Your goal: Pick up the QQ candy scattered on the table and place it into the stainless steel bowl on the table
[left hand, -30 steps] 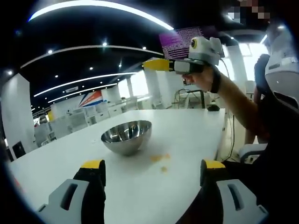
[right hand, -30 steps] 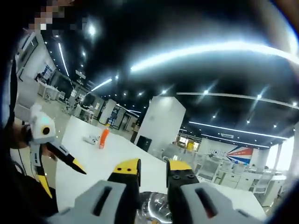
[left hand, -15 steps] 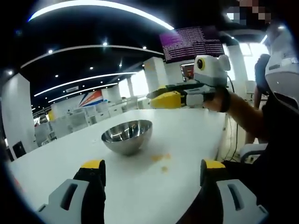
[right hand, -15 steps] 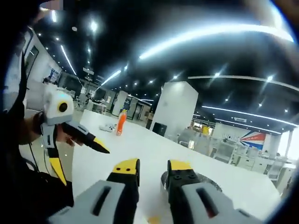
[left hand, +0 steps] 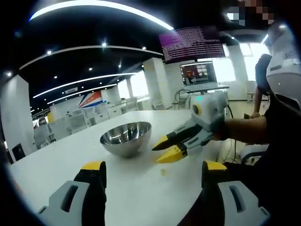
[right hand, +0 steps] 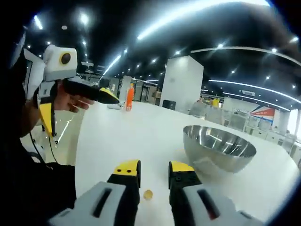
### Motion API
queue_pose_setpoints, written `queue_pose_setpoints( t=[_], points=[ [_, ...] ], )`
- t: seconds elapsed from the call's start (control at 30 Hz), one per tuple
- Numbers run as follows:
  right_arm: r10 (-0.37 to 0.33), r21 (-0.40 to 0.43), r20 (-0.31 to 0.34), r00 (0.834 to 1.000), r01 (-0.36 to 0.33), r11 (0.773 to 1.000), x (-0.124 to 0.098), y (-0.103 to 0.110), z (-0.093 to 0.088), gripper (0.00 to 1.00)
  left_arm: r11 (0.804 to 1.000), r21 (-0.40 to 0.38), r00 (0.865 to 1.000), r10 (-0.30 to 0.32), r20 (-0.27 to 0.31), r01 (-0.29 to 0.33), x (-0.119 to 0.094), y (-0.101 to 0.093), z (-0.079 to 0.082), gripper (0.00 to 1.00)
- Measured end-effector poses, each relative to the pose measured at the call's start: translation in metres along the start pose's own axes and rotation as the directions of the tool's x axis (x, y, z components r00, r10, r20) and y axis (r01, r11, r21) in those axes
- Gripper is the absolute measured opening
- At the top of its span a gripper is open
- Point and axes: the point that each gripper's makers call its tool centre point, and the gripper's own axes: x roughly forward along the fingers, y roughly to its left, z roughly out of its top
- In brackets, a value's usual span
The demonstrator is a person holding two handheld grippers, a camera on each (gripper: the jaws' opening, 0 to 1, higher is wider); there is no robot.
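A stainless steel bowl [left hand: 125,137] [right hand: 218,148] stands upright on the white table [left hand: 56,165] [right hand: 117,136]. One yellow candy [left hand: 163,172] [right hand: 148,194] lies on the table in front of it. In the left gripper view my right gripper [left hand: 158,154] hangs low over the table right of the bowl, just beyond that candy. Its jaws stand a little apart, and in its own view [right hand: 154,168] the candy lies in the gap between them. My left gripper [left hand: 154,165] is wide open and holds nothing; from the right gripper view it [right hand: 80,115] is up at the left.
Lit monitor screens [left hand: 193,44] stand past the table's far end. An orange bottle [right hand: 129,98] stands far down the table. The table edge runs close by the person's sleeve [left hand: 277,127] on the right. Bare tabletop lies left of the bowl.
My right gripper has come down from high above the table to just over the candies beside the bowl. The left gripper and the bowl have stayed put.
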Motion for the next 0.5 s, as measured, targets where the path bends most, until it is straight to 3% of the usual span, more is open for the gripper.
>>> queue_pose_setpoints(
  t=[0.27, 0.5],
  points=[
    [0.025, 0.02, -0.059, 0.998, -0.024, 1.0, 0.007, 0.011, -0.028, 0.23, 1.0, 0.0, 1.0, 0.002, -0.005, -0.002, -0.001, 0.001, -0.001, 0.84],
    [0.019, 0.006, -0.078, 0.997, -0.019, 1.0, 0.004, 0.012, -0.034, 0.22, 1.0, 0.002, 1.0, 0.001, -0.006, -0.001, -0.001, 0.0, -0.001, 0.84]
  ],
)
